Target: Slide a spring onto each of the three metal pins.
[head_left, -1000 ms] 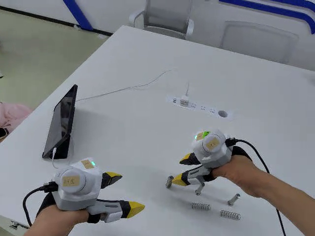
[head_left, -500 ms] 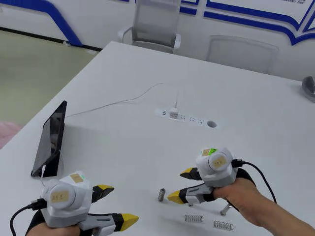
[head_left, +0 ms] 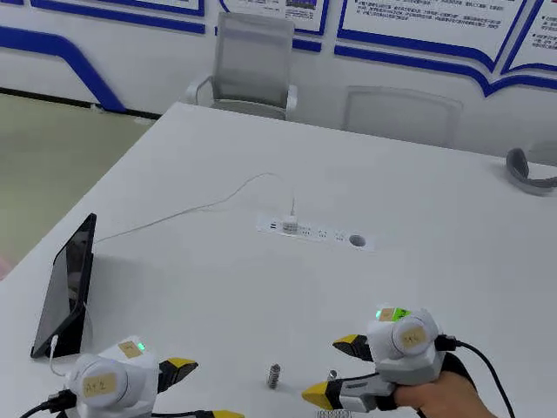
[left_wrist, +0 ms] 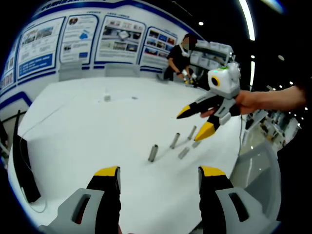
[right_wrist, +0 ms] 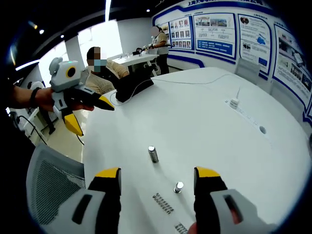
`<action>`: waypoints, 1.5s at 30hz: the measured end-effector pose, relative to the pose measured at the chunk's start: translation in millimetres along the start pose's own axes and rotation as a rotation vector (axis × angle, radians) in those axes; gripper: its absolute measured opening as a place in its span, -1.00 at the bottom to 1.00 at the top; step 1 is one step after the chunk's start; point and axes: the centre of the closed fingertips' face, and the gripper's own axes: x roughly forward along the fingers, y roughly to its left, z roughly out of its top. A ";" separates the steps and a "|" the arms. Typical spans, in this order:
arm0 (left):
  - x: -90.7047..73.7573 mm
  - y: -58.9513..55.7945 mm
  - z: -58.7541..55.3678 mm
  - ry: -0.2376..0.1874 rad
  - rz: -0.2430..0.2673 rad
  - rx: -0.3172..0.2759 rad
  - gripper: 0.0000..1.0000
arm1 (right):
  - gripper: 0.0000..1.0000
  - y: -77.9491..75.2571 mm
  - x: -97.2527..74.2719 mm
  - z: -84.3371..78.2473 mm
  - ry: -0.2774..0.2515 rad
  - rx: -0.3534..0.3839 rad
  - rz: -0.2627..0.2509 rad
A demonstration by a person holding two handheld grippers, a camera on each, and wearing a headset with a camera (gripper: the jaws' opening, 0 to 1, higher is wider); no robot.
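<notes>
On the white surface (head_left: 261, 287), a pin with a spring on it (right_wrist: 153, 154) stands upright, with a bare pin (right_wrist: 179, 187) and a loose spring (right_wrist: 163, 203) near it. The left hand-held gripper (left_wrist: 159, 171) and the right hand-held gripper (right_wrist: 157, 173) hover with jaws apart, holding nothing.

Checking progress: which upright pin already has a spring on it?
The sprung pin, farther ahead of the right gripper; coils ring its shaft, the nearer pin is bare.
</notes>
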 end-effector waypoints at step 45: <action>43.9 -42.0 -16.8 0.071 -0.099 0.054 0.39 | 0.56 -5.1 -74.4 -80.1 -0.069 0.225 -0.155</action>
